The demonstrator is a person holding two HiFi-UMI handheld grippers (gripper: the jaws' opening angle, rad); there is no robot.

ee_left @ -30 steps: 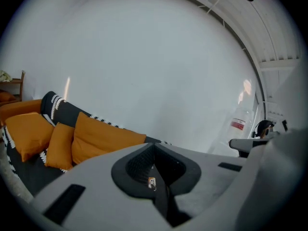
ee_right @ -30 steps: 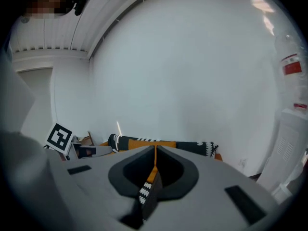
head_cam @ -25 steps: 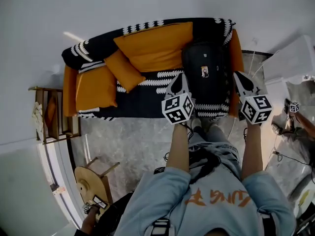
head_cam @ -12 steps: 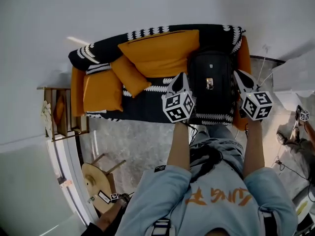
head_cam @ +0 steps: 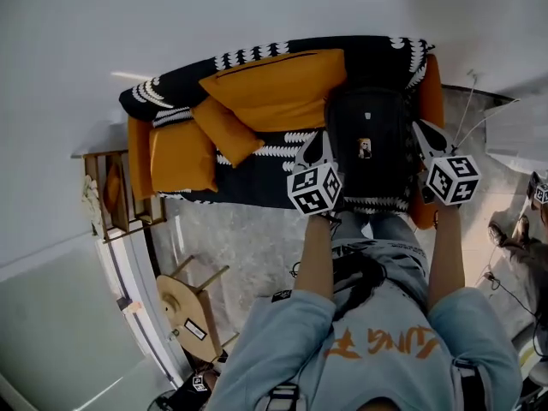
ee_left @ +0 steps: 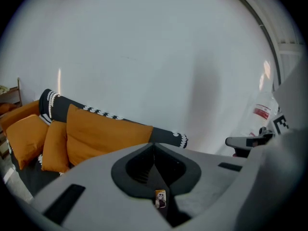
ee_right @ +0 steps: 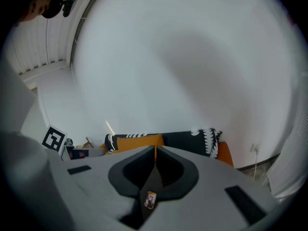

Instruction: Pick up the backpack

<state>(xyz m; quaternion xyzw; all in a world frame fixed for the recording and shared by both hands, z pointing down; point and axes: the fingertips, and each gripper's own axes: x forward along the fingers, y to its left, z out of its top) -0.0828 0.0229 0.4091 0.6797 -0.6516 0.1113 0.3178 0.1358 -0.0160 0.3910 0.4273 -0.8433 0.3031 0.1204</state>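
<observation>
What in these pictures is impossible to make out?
- Straps or handle of the backpack: the head view shows only its front, and in both gripper views each gripper's own grey body covers it.
- The tag on it: too small to read in every view.
- Whether the left gripper or right gripper touches the backpack: the head view gives no depth.

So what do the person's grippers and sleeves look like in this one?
Both the left gripper and right gripper have pale grey jaws with black inner lining, tapering to a point. Each carries a white cube of black square markers. The person wears a light blue sweatshirt with orange lettering, sleeves ending at the elbows.
</observation>
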